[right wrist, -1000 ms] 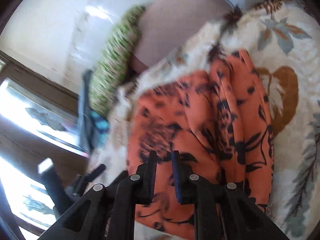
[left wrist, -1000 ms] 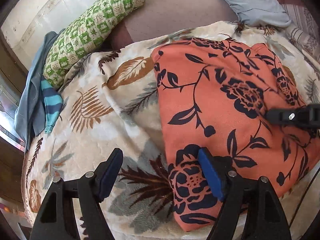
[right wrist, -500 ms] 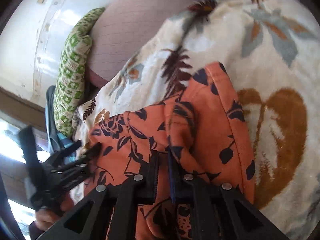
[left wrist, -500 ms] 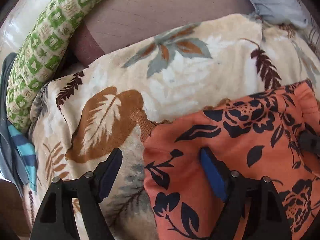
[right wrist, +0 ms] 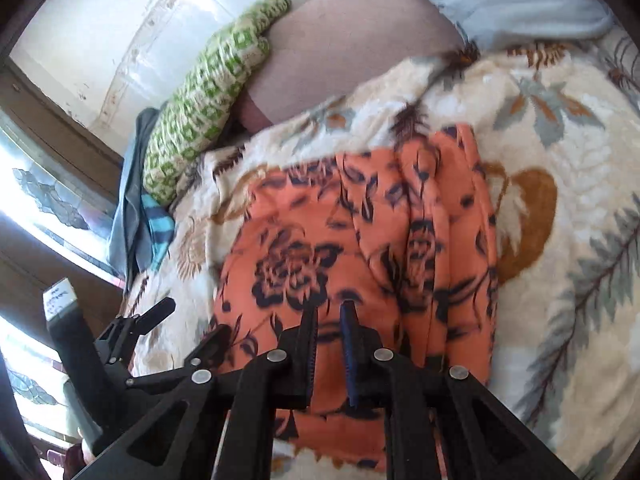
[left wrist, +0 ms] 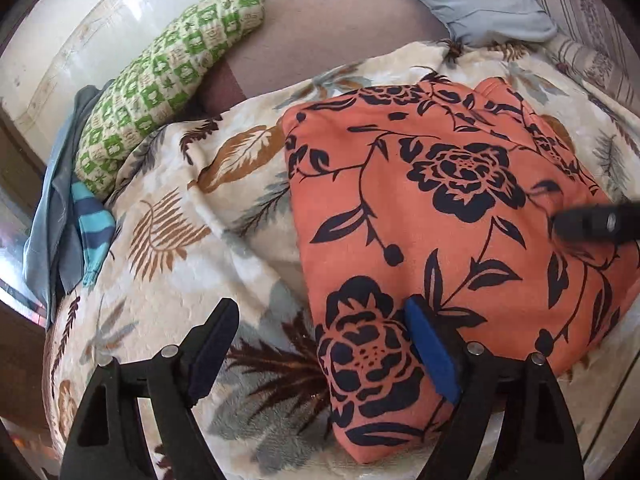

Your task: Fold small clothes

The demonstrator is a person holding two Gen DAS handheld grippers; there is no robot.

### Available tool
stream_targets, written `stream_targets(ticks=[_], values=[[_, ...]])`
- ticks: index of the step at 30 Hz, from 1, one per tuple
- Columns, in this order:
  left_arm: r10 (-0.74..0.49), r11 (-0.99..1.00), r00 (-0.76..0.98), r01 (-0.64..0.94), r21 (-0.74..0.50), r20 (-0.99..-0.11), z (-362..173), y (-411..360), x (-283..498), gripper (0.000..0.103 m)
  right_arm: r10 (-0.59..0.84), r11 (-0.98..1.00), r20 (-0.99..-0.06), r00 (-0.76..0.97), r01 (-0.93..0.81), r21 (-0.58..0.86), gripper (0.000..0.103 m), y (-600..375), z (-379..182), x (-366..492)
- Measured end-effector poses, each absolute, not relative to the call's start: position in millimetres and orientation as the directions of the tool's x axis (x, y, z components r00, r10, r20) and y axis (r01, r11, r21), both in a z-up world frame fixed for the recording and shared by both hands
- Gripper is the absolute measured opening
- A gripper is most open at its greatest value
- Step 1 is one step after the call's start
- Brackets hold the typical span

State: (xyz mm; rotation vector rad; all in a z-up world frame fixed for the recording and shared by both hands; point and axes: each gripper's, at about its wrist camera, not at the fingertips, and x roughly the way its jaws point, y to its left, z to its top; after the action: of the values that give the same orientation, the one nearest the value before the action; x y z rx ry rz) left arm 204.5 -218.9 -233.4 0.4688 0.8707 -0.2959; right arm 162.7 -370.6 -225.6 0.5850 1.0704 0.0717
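You are working in a home, in a bedroom by the look of it, over a bed. A plush cream blanket (left wrist: pixel 168 240) printed with brown and grey leaves covers the surface under you, and a plain mauve sheet (left wrist: pixel 344 28) shows beyond its edge. A pale blue pillow (left wrist: pixel 480 0) lies at the head, with striped bedding (left wrist: pixel 592 32) beside it. A long bolster in green and white checks (left wrist: pixel 168 80) rests along the painted, worn wall (right wrist: pixel 120 20), and grey and blue-striped clothes (left wrist: pixel 68 216) hang near it. A wood-framed window with patterned glass (right wrist: pixel 44 200) lets daylight in.
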Motion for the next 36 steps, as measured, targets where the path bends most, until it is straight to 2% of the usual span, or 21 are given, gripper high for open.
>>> stream_targets(ticks=[1, 4, 9, 12, 17, 20, 21, 23, 24, 36], values=[[-0.064, 0.869, 0.612, 0.422, 0.258, -0.788, -229, -218, 201, 0.085, 0.314, 0.867, -0.827, 0.465, 0.214, 0.45, 0.015, -361, -236, 162], [-0.091, 0.886, 0.628, 0.405, 0.225, -0.773, -206, -213, 188, 0.085, 0.209, 0.915, -0.825, 0.525, 0.193, 0.355, 0.015, -348, -218, 142], [-0.085, 0.915, 0.742, 0.323, 0.243, -0.665, -171, -198, 160, 0.085, 0.152, 0.921, -0.705, 0.692, 0.161, 0.356, 0.015, -351, -182, 101], [-0.099, 0.934, 0.744, 0.298, 0.196, -0.661, -160, -190, 163, 0.085, 0.108, 0.927, -0.643, 0.759, 0.156, 0.34, 0.015, -349, -164, 87], [-0.087, 0.945, 0.742, 0.273, 0.18, -0.665, -159, -184, 167, 0.085, 0.08, 0.934, -0.61, 0.789, 0.154, 0.322, 0.017, -340, -154, 91], [-0.083, 0.949, 0.734, 0.265, 0.172, -0.674, -162, -181, 171, 0.085, 0.076, 0.942, -0.608, 0.791, 0.144, 0.304, 0.023, -336, -155, 96], [-0.083, 0.95, 0.733, 0.263, 0.168, -0.675, -163, -180, 172, 0.085, 0.084, 0.939, -0.61, 0.788, 0.142, 0.312, 0.029, -336, -155, 97], [-0.085, 0.953, 0.735, 0.258, 0.162, -0.672, -163, -179, 173, 0.085, 0.096, 0.934, -0.604, 0.791, 0.138, 0.329, 0.047, -337, -156, 101], [-0.085, 0.953, 0.738, 0.256, 0.16, -0.67, -163, -178, 174, 0.085, 0.088, 0.934, -0.597, 0.797, 0.143, 0.328, 0.061, -337, -156, 101], [-0.098, 0.954, 0.744, 0.259, 0.15, -0.661, -166, -173, 183, 0.085, 0.061, 0.926, -0.6, 0.798, 0.179, 0.332, 0.062, -354, -157, 107]])
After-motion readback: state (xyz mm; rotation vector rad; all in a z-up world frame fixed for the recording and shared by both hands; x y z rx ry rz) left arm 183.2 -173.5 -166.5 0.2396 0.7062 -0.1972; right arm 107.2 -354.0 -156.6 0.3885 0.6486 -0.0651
